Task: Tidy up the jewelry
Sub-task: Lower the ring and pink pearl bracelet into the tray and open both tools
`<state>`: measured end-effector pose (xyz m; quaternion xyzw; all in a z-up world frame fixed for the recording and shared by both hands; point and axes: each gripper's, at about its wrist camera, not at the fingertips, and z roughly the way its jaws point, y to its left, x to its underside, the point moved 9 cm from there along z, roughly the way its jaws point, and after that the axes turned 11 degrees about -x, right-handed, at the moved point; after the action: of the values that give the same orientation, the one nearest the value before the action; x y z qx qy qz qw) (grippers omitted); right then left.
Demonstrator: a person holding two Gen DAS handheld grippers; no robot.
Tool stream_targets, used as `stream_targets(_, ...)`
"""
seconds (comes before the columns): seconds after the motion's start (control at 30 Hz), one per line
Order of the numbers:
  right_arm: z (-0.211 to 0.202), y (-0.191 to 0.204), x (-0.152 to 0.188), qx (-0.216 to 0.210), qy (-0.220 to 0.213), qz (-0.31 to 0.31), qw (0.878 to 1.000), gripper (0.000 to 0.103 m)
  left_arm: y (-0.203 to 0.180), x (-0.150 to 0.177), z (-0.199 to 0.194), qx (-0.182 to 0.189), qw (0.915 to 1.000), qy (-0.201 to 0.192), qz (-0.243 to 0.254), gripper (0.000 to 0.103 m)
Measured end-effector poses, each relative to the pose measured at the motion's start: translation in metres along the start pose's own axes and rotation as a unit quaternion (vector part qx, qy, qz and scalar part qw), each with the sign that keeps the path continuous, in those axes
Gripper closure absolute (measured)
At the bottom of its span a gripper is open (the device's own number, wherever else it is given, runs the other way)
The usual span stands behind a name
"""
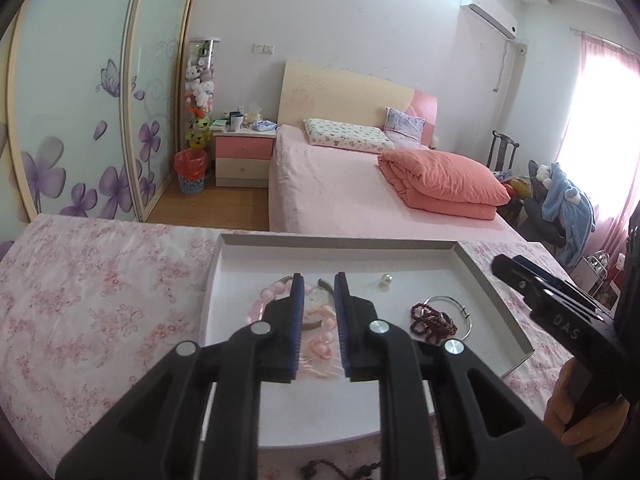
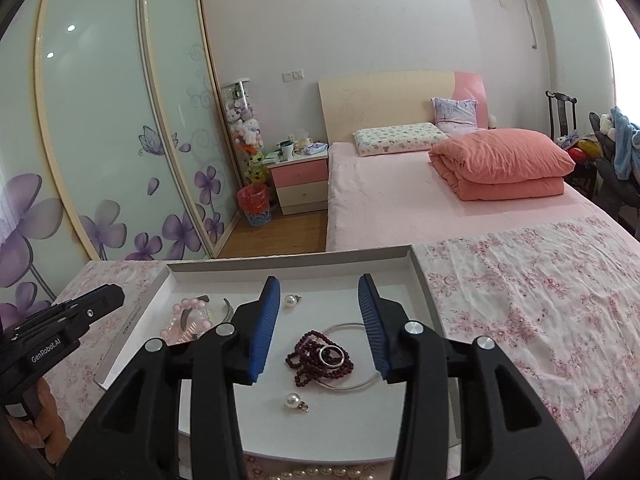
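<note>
A: Well, any writing to read?
B: "GenRobot.AI" on the side of the left gripper (image 2: 102, 298) in the right wrist view, and "DAS" on the right gripper (image 1: 505, 266) in the left one.
A: How are they posed?
B: Both hang over the white tray (image 2: 416, 276) on the floral cloth (image 2: 520, 300), pointing forward. The left one's ribbed blue pads (image 1: 297, 308) are parted a little with nothing between them, above the pink bead bracelet (image 1: 264, 300). The right one's jaws are spread wide and empty, framing the dark red bead string (image 2: 308, 356).
A: What else lies in the tray?
B: A metal ring (image 2: 331, 356) sits on those beads, a thin silver bangle (image 2: 352, 385) loops under them, and two round pearl pendants (image 2: 293, 401) lie apart.
</note>
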<state>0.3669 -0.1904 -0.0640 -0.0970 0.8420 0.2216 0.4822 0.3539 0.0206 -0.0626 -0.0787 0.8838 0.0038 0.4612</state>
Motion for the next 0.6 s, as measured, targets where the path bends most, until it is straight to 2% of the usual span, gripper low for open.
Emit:
stream_targets(0.37,-0.018,-0.006,0.011,0.008,0.005,-0.001,1.0,0.061,0.018,0.017,-0.014,-0.014,0.9998,0.011,-0.011,0.08)
stream_targets(0.6,-0.034,-0.021,0.045,0.019,0.047,0.008,0.999,0.061,0.022,0.041,-0.031,-0.02,0.9995,0.026,0.005,0.072)
